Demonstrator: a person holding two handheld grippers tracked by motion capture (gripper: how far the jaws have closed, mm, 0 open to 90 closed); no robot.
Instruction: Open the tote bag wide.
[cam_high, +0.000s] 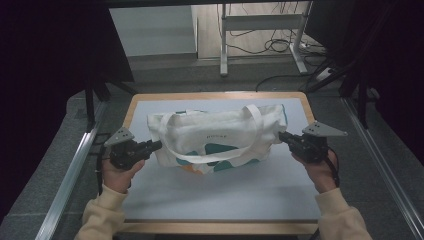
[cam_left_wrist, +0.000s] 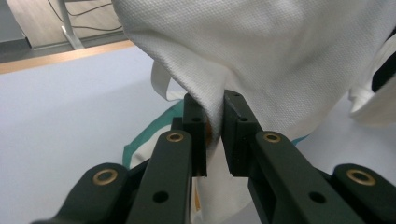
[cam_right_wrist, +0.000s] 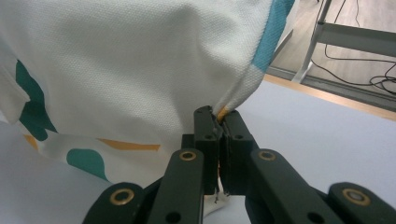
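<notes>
A white tote bag (cam_high: 215, 140) with teal and orange patches lay on its side across the middle of the pale tabletop (cam_high: 225, 195), nearer the far edge than the near one, its long strap (cam_high: 210, 155) looped over the front face. The left gripper (cam_high: 159, 145) met the bag at its left end and the right gripper (cam_high: 281, 136) at its right end, each held level by a hand in a cream sleeve (cam_high: 102, 212) entering from the near edge. In the left gripper view, the jaws were pinching a fold of the white fabric (cam_left_wrist: 215, 114), which rose from between the pads; the cloth covered the upper frame, so the bag's far end was cut off. A second strap end (cam_left_wrist: 161, 84) hung behind the fold, and what it joined could not be made out. In the right gripper view, the jaws stood pressed almost together on a corner seam (cam_right_wrist: 223, 112) where an orange edge showed; a scrap of cloth also protruded below the pads. A teal stripe (cam_right_wrist: 273, 32) ran up the bag's edge there. Small print (cam_high: 216, 135) on the bag in the high view was too small to read. Beyond the far edge of the table, a metal desk frame (cam_high: 260, 22) and loose cables (cam_high: 280, 45) lay on the floor, partly in shadow.
</notes>
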